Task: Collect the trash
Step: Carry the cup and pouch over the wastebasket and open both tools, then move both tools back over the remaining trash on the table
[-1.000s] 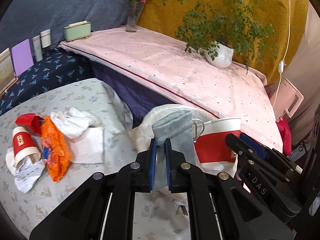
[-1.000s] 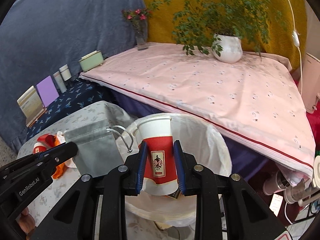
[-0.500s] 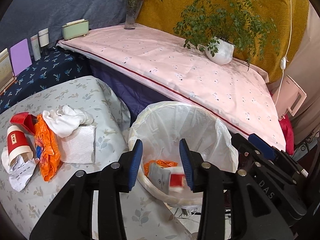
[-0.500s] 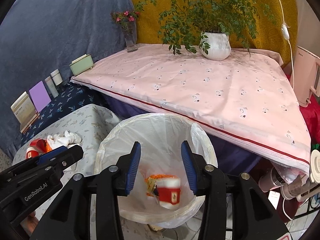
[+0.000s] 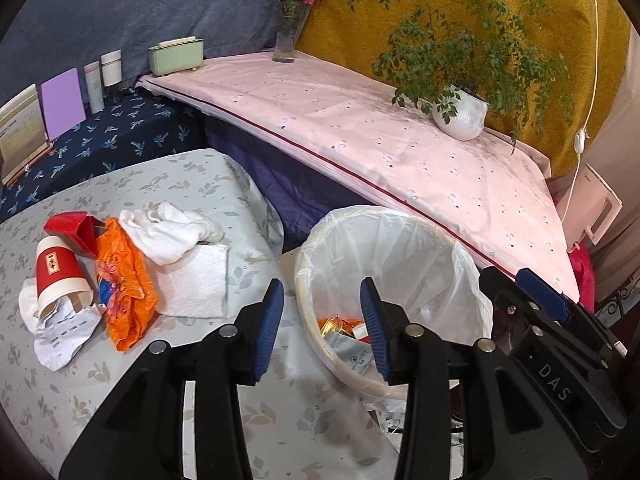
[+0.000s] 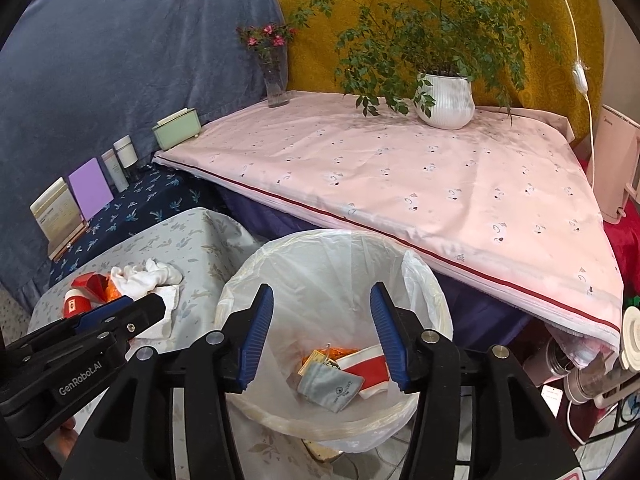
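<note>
My left gripper point(image 5: 322, 312) stands with its jaws wide apart and nothing between them, poised over the near rim of the bin; my right gripper point(image 6: 322, 330) is likewise spread and empty, directly above the bin's mouth. Immediately beyond and below both, the lined waste bin point(image 6: 424, 276) stands beside the corner of the grey leaf-print table point(image 5: 200, 176). At its bottom lie a grey drawstring pouch point(image 6: 334, 388), a red and white paper cup point(image 6: 370, 372) on its side, and orange and gold wrappers point(image 6: 320, 358). I judge that portion of the collection complete. To the left on the table, well apart from the bin, the outstanding trash lies in one cluster: a crumpled printed paper point(image 5: 60, 332), a second red paper cup point(image 5: 60, 276) tipped on its side over that paper, an orange plastic bag point(image 5: 126, 284) just beside it, a red carton point(image 5: 74, 230) behind, a flat white napkin point(image 5: 196, 280), and a bunched white cloth point(image 5: 168, 230) resting partly on the napkin. In my judgement the task is roughly part done, with some six items left to carry across. Farther back, the pink-covered surface point(image 5: 400, 152) bears a potted plant point(image 5: 460, 110) and a flower vase point(image 5: 286, 36); I see no trash there.
</note>
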`<state>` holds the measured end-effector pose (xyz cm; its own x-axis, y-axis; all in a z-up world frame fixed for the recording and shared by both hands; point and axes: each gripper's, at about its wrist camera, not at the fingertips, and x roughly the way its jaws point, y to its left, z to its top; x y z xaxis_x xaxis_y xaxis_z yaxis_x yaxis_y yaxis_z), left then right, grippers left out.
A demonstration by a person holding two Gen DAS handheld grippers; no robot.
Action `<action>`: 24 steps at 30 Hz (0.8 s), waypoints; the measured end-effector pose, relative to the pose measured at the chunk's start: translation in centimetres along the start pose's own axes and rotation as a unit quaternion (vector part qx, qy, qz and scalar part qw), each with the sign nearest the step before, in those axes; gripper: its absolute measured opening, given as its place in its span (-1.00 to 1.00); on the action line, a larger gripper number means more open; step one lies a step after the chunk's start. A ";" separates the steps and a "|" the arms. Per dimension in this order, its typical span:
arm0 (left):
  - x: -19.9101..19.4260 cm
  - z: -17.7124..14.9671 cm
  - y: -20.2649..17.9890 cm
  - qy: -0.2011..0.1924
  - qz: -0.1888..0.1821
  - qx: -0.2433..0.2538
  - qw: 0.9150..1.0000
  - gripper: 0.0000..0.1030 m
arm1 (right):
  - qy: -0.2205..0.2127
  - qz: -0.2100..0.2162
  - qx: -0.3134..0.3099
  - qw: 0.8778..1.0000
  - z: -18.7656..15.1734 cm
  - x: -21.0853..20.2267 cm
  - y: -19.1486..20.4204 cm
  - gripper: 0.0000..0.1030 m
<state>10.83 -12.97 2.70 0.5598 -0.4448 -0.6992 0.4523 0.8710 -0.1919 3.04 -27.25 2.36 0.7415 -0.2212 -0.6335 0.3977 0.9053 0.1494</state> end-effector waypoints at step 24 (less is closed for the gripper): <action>-4.9 -3.7 13.5 -0.011 0.100 -0.091 0.991 -0.13 | 0.022 0.067 -0.062 0.996 -2.0 -0.5 10.3 0.03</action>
<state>11.61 1.75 0.98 0.6413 -0.2629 -0.7209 0.1997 0.9643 -0.1740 5.70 -17.12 2.69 0.7578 -0.0825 -0.6472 0.2252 0.9641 0.1408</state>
